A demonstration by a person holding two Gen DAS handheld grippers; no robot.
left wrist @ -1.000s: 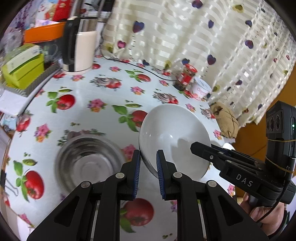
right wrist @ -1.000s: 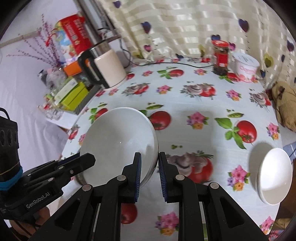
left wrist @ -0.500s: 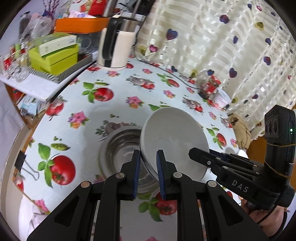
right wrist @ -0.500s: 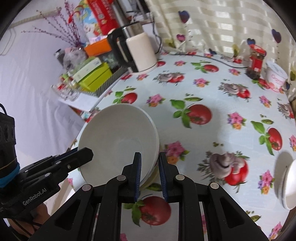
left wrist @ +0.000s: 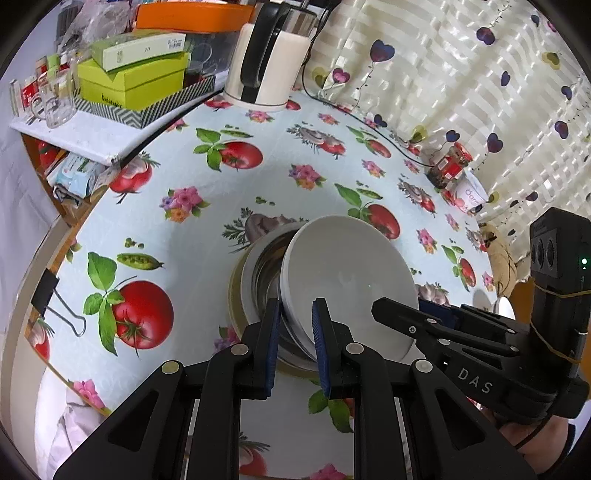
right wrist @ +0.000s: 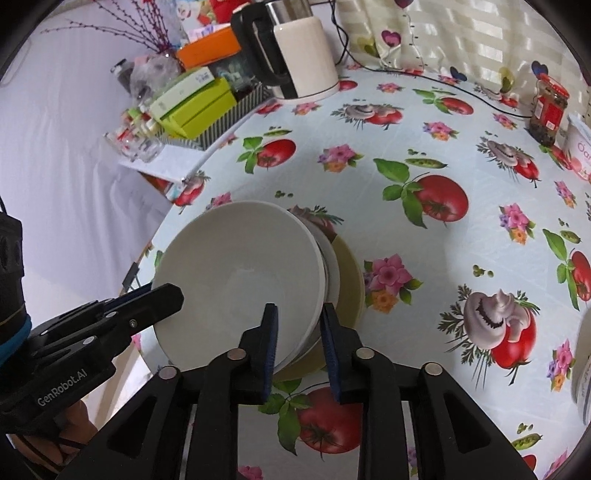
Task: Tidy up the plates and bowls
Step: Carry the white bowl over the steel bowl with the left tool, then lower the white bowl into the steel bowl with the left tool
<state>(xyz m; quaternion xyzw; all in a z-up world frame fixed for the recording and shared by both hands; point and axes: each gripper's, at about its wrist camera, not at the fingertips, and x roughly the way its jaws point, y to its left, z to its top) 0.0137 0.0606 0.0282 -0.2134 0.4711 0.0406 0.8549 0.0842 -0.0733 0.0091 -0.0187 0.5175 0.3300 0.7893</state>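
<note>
We hold a white bowl by opposite edges, tilted over a steel bowl that sits in a stack of plates near the counter edge. The left gripper has its fingers clenched on the bowl's rim; the right gripper straddles the other rim with its fingers opening, and a gap shows beside the rim there. Each tool crosses the other's view, one marked "DAS", the other "GenRobot.AI". Behind the stack the flowered cloth lies bare as far as a white kettle, whose black cord trails along the curtain. A red-labelled jar and a pink tub, its lettering only partly readable, stand at the far right. At the left a shelf carries green boxes, an orange box and glasses; the print on the boxes is too small to read. A binder clip grips the counter edge. Another white bowl shows at the right border.
</note>
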